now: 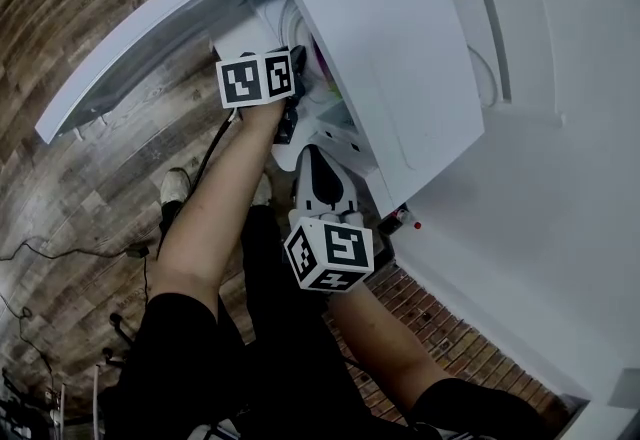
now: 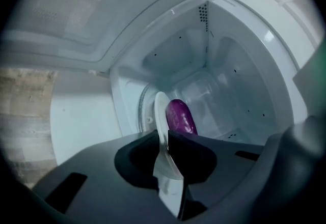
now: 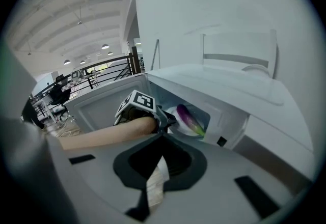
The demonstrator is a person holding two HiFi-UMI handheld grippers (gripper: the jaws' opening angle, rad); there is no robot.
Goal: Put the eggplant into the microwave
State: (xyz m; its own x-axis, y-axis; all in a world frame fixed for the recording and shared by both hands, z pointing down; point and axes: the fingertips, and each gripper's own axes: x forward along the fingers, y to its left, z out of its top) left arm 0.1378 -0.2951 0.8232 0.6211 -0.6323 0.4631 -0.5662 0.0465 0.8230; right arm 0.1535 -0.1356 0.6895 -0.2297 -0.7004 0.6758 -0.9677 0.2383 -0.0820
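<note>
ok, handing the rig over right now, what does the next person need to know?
Left gripper: shut on the rim of the white plate, reaching inside the open microwave.
Eggplant lies on that plate, within the cavity.
Right gripper: shut, empty, held back outside.
Done: door open, eggplant inside.
Left: set plate down, release, withdraw, probably close the door.

The left arm stretches far forward. At its end the left gripper has both jaws pressed on the rim of a white plate. The right arm is bent and nearer to the body. The right gripper points forward just behind the left one, its jaws brought together with nothing between them.
</note>
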